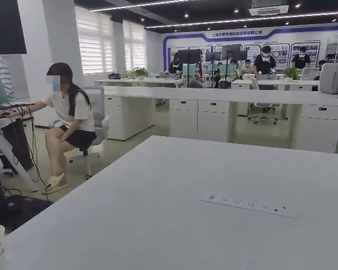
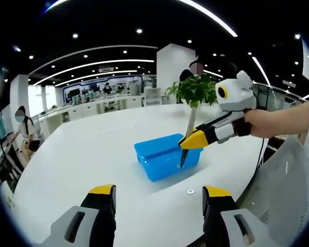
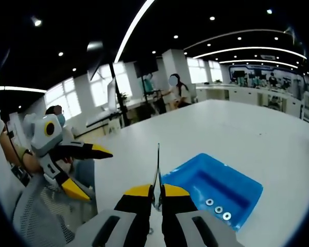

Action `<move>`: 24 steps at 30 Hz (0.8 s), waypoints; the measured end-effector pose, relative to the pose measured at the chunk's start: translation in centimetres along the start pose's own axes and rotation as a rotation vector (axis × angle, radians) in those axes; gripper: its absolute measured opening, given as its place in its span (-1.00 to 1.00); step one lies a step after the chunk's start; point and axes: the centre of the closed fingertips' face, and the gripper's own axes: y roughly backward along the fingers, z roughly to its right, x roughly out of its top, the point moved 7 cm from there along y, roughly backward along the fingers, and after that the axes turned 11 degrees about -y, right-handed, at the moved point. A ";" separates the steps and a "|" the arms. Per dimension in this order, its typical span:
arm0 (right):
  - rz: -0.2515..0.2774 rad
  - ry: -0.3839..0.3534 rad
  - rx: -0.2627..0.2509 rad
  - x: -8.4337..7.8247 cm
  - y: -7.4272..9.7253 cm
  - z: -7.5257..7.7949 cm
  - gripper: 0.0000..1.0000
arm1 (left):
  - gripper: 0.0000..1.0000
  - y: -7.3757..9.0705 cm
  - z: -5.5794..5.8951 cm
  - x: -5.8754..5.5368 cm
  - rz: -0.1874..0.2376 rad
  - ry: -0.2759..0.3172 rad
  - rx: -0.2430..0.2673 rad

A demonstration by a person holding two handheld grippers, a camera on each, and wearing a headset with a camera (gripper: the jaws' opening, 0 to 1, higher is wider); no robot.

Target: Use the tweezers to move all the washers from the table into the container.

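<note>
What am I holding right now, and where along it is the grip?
The right gripper is shut on the tweezers, pinching them partway along the shaft, with both ends sticking out. The left gripper is open and holds nothing.

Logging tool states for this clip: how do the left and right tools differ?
The left tool has its jaws wide apart and holds nothing; the right tool is shut on the tweezers. The right tool is nearer the blue container than the left tool. Both have yellow tips.
</note>
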 end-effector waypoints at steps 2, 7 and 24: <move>0.000 0.010 0.000 0.5 -0.2 0.2 -0.94 | 0.36 0.0 0.0 0.0 0.001 0.002 -0.003; 0.015 0.010 -0.013 1.4 -0.1 1.2 -0.94 | 0.37 0.0 0.0 0.0 0.007 0.017 -0.008; 0.021 -0.045 -0.050 2.7 -2.1 4.8 -0.94 | 0.37 -0.1 0.0 0.1 0.014 0.023 -0.006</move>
